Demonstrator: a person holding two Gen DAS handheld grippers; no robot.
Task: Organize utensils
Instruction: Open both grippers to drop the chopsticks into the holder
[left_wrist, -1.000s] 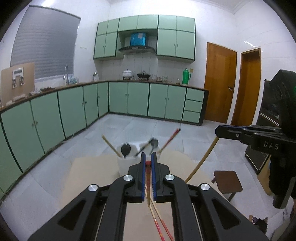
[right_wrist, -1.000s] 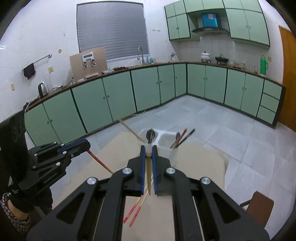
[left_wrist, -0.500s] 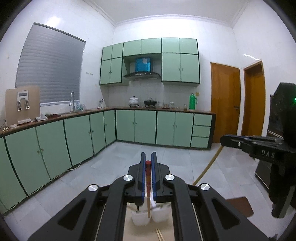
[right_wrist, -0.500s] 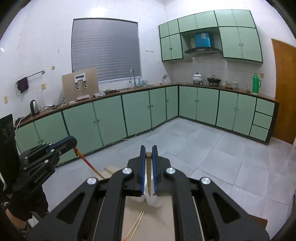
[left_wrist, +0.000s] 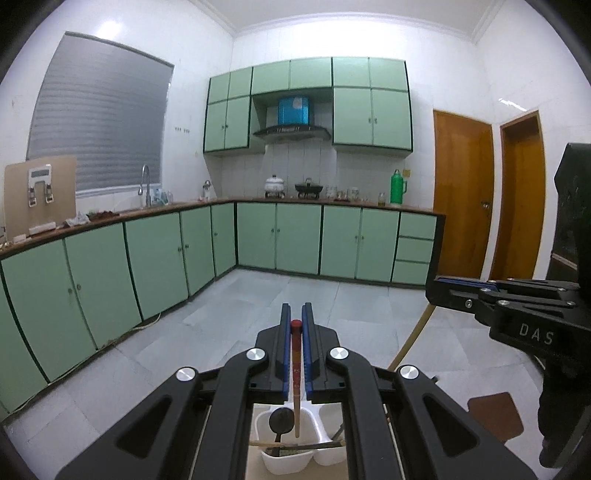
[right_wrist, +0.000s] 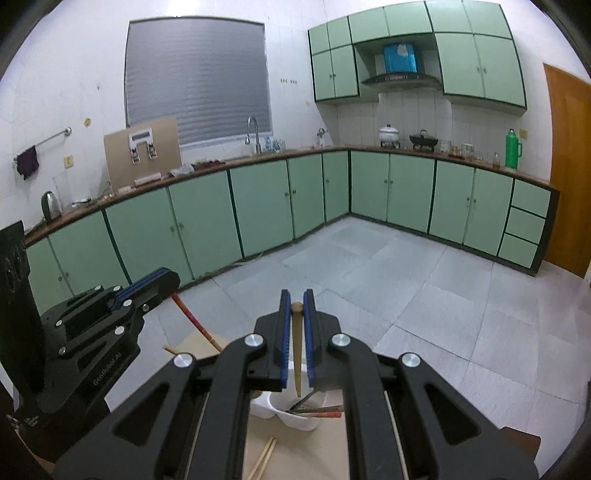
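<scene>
My left gripper (left_wrist: 295, 314) is shut on a red chopstick (left_wrist: 296, 373) that hangs down over the left compartment of the white utensil holder (left_wrist: 286, 465). A black spoon (left_wrist: 279, 421) and other utensils stand in the holder. My right gripper (right_wrist: 296, 299) is shut on a plain wooden chopstick (right_wrist: 297, 354), its lower end above the holder (right_wrist: 303, 422). Each gripper shows in the other's view: the right gripper (left_wrist: 436, 291) with its tan chopstick (left_wrist: 410, 343), the left gripper (right_wrist: 168, 280) with its red chopstick (right_wrist: 192, 319).
The holder stands on a brown cardboard-covered table (right_wrist: 195, 343). A loose pair of chopsticks (right_wrist: 264, 456) lies on it near me. A brown stool (left_wrist: 495, 413) stands to the right. Green cabinets (left_wrist: 155, 258) line the far walls beyond a tiled floor.
Both grippers have moved forward with their chopsticks. The holder, earlier ahead of the fingers, now sits beneath them, and both views have tilted up toward the room.
</scene>
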